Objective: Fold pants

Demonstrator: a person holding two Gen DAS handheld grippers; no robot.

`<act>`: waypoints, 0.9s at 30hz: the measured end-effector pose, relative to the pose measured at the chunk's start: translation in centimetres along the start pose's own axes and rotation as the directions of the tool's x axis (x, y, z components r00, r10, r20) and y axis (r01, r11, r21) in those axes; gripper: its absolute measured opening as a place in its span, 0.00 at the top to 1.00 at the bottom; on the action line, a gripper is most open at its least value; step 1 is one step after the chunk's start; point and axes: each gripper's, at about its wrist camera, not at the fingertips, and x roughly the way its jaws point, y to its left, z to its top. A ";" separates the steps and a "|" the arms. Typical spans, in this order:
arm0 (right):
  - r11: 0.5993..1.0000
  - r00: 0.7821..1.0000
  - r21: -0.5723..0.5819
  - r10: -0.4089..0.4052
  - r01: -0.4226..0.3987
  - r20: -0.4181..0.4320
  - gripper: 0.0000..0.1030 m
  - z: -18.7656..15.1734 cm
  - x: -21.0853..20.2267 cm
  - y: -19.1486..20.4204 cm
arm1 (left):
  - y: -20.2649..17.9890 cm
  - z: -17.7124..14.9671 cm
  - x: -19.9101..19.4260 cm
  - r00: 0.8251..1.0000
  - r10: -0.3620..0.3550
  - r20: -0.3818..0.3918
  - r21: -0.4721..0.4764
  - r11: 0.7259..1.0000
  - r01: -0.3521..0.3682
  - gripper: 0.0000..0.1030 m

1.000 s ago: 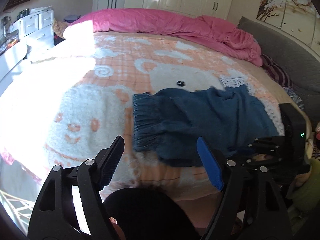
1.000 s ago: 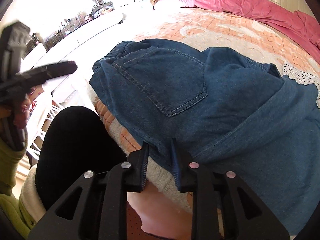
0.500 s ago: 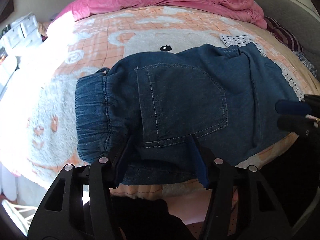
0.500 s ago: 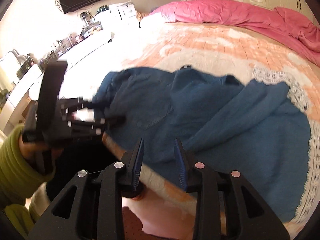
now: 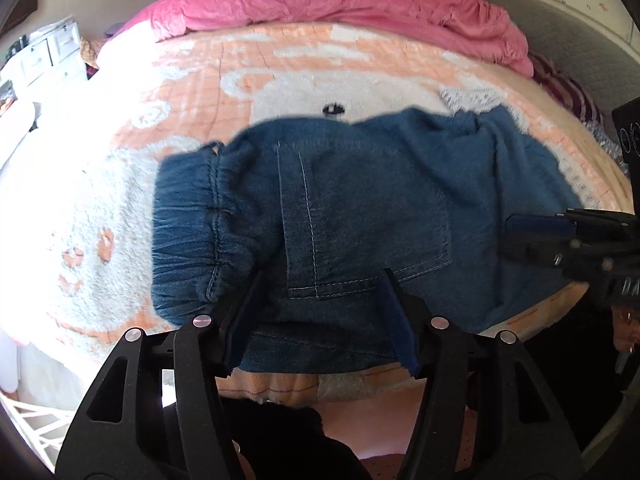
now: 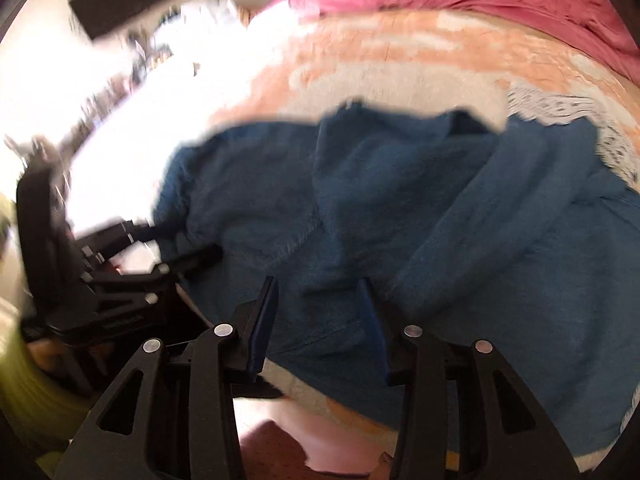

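We have the pants [image 5: 360, 216] lying crumpled on the blanket [image 5: 240, 80] at the bed's near edge. Our left gripper [image 5: 320, 312] straddles the hem below the pocket, jaws opening, not clamped. Our right gripper [image 6: 316, 320] hovers over the legs, jaws opening, nothing pinched. If we pull now, loose cloth may slip out and slide off the edge.

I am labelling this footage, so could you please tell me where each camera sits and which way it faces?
Left wrist: on the left tool, looking down at the jeans waistband end on the bed; right tool at its right edge.
Right wrist: on the right tool, opening over the denim, blurred; left tool and a green sleeve at left.
Shared: jeans, bed, pink duvet.
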 end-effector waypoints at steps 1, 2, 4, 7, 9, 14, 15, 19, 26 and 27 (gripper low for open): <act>1.000 1.000 0.012 -0.011 0.011 0.026 0.58 0.2 -1.2 -0.6 | 0.1 0.1 -1.0 1.000 -0.018 0.022 -0.014 1.000 0.018 0.44; 0.999 0.998 0.026 -0.042 0.041 0.054 0.56 0.5 -2.5 -1.6 | 0.1 0.3 -2.2 0.998 -0.036 0.048 -0.027 0.999 0.038 0.41; 0.995 0.991 0.056 -0.093 0.088 0.097 0.54 0.9 -4.3 -3.2 | -0.4 0.9 -4.2 0.994 -0.047 0.098 -0.010 0.999 0.049 0.39; 0.981 0.975 0.105 -0.177 0.163 0.138 0.53 1.3 -6.4 -5.5 | -1.7 1.9 -5.9 0.987 -0.066 0.150 0.029 0.998 0.062 0.34; 0.970 0.965 0.140 -0.217 0.197 0.146 0.52 1.7 -7.2 -6.8 | -2.9 2.6 -5.8 0.981 -0.127 0.148 0.047 0.992 0.121 0.33; 0.959 0.952 0.165 -0.259 0.232 0.163 0.50 2.1 -8.3 -8.9 | -6.9 3.5 -2.5 0.960 -0.273 0.056 0.076 0.960 0.269 0.33; 0.957 0.950 0.160 -0.268 0.242 0.161 0.49 2.4 -8.3 -9.0 | -7.7 3.9 -1.8 0.952 -0.303 0.035 0.079 0.951 0.299 0.33; 0.954 0.946 0.126 -0.290 0.273 0.147 0.47 4.0 -7.7 -9.2 | -10.4 4.7 1.8 0.934 -0.356 -0.036 0.078 0.931 0.358 0.48; 0.950 0.947 0.000 -0.312 0.313 0.080 0.46 8.6 -3.4 -9.0 | -12.0 5.1 6.4 0.942 -0.322 -0.099 0.020 0.945 0.325 0.75; 0.951 0.949 -0.013 -0.308 0.310 0.063 0.46 9.3 -2.5 -9.0 | -11.9 4.9 6.9 0.936 -0.334 -0.115 0.008 0.942 0.337 0.81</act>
